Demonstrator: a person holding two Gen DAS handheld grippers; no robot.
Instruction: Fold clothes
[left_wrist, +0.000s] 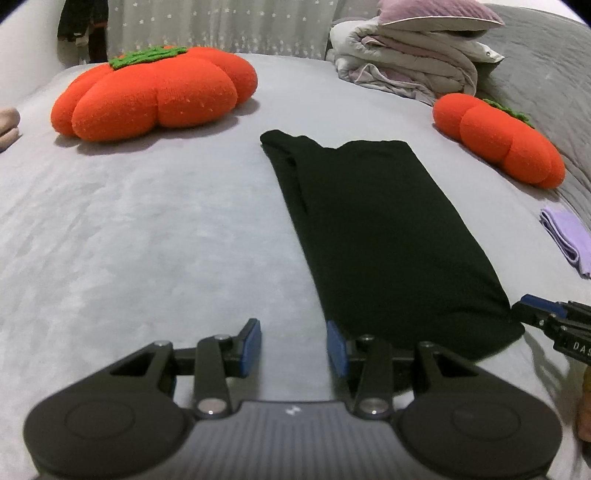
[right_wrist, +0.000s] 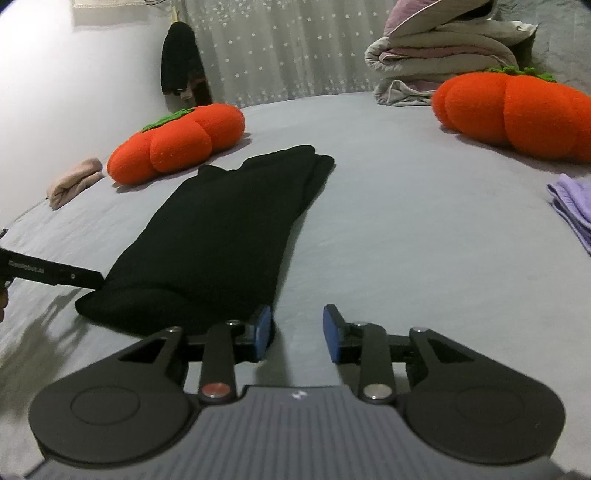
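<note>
Left gripper: my left gripper (left_wrist: 294, 347) hangs low over the grey velvety bed cover (left_wrist: 147, 229), jaws parted and empty, one blue pad (left_wrist: 334, 349) just at the near-left corner of the cloth, tilted down as if ready to pinch that corner.
Garment: the long black knit garment (left_wrist: 373, 229) lies flat in the middle of the bed, already folded into a narrow strip running away from me; I judge a crosswise fold is what remains.
Right gripper: my right gripper (right_wrist: 296, 334) sits at the strip's near-right corner, jaws apart with only bed cover between them, its left pad (right_wrist: 263, 330) beside the hem; nothing is gripped.
Pose: both point forward and downward, flanking the near end, likely so the two corners can be lifted together.
Surroundings: a large orange pumpkin-shaped plush cushion (left_wrist: 155, 96) lies far left, a smaller orange pumpkin cushion (left_wrist: 498, 144) right, a folded lilac cloth (left_wrist: 569, 240) at the right edge, well clear of the strip.
</note>
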